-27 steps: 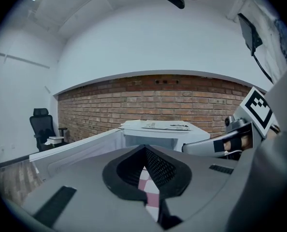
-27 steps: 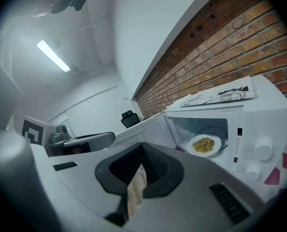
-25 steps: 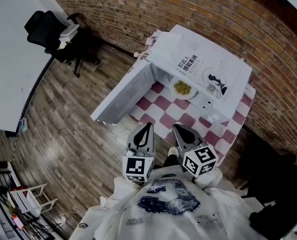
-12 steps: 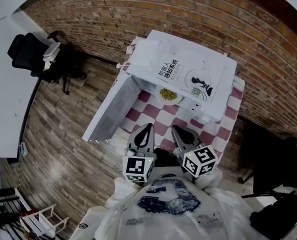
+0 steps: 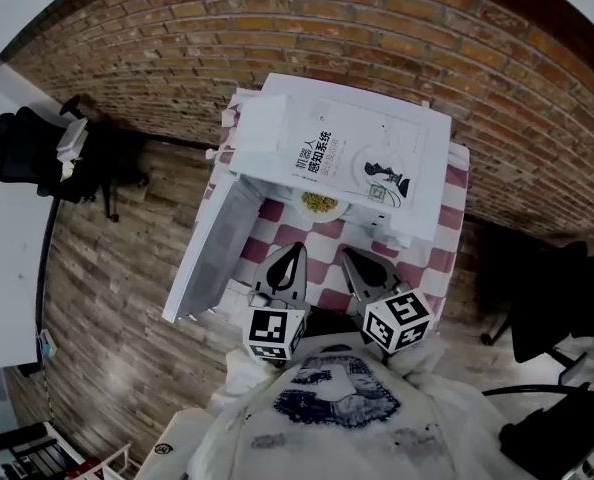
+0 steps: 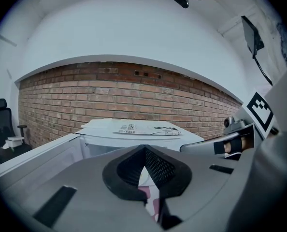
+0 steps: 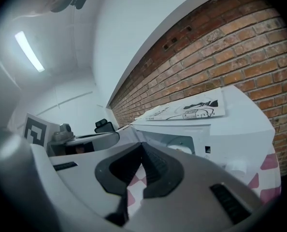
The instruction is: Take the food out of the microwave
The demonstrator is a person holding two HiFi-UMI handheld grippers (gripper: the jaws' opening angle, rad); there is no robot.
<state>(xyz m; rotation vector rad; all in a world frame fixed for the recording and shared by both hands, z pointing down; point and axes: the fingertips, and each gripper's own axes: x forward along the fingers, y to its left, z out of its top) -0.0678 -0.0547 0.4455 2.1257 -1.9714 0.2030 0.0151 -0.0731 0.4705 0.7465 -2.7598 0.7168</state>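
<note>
A white microwave (image 5: 347, 158) stands on a table with a red-and-white checked cloth (image 5: 447, 238), against a brick wall. Its door (image 5: 212, 253) hangs open to the left. Inside sits a white plate of yellowish food (image 5: 319, 204), partly under the top edge. My left gripper (image 5: 295, 249) and right gripper (image 5: 345, 256) are side by side just in front of the opening, both shut and empty, apart from the plate. In the left gripper view the shut jaws (image 6: 143, 150) point at the microwave (image 6: 134, 132). In the right gripper view the shut jaws (image 7: 141, 147) face the cavity and plate (image 7: 182, 149).
A printed leaflet (image 5: 352, 163) lies on top of the microwave. A black office chair (image 5: 27, 153) and a white desk (image 5: 2, 228) stand at the left on the wood floor. Another dark chair (image 5: 537, 298) is at the right of the table.
The person has stepped closer and turned, so the microwave now sits more squarely ahead. Both grippers moved with the body toward the open cavity and stayed shut.
</note>
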